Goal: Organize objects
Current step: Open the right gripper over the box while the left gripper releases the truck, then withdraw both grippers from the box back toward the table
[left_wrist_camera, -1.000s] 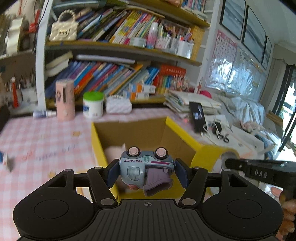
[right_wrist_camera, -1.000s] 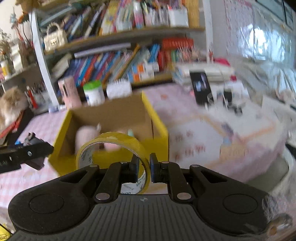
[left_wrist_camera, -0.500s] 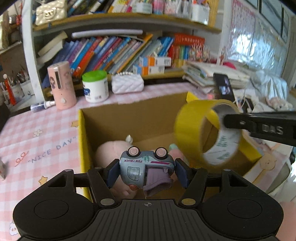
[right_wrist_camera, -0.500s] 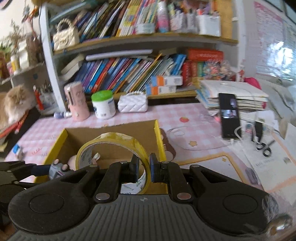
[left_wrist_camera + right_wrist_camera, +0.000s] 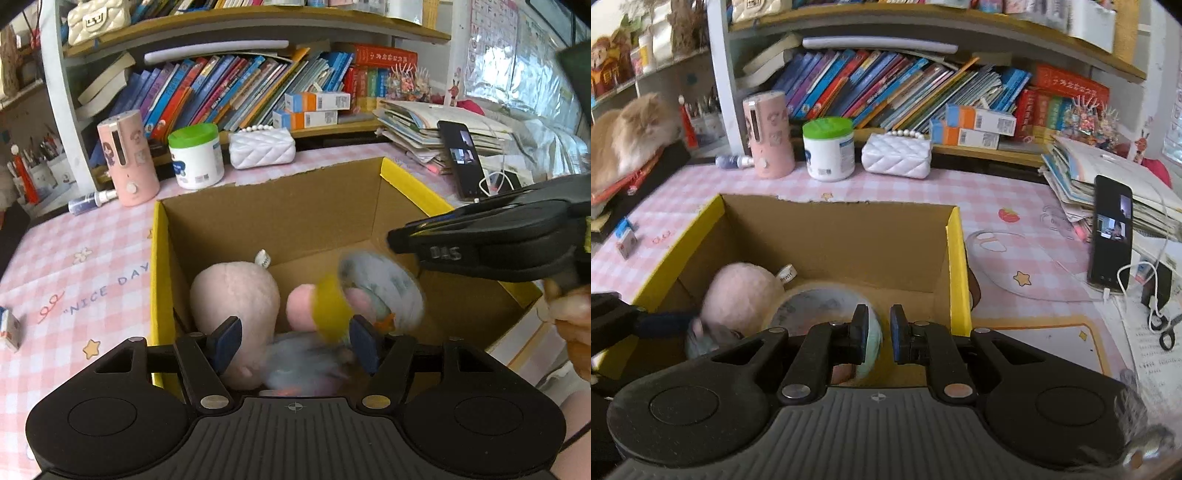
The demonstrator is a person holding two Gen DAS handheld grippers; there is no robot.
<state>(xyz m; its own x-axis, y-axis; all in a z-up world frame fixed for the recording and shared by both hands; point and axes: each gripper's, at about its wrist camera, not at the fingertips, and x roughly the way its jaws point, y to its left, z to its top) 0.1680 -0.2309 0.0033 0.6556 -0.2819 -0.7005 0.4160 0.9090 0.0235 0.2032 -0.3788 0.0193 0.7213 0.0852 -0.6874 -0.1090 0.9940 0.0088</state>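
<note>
- Left wrist view: the left gripper (image 5: 295, 339) has just been opening its jaws. The toy car (image 5: 306, 365), clamped half a second ago, is now a blur low between the spread pads, untouched, over the near edge of the box (image 5: 159, 258). Judged released.
- Right wrist view: the right gripper (image 5: 879, 332) shows a narrow, empty gap. The tape roll (image 5: 812, 310), earlier pinched by its wall, lies blurred just left of the fingers inside the box. Both deposits appear done.
</note>
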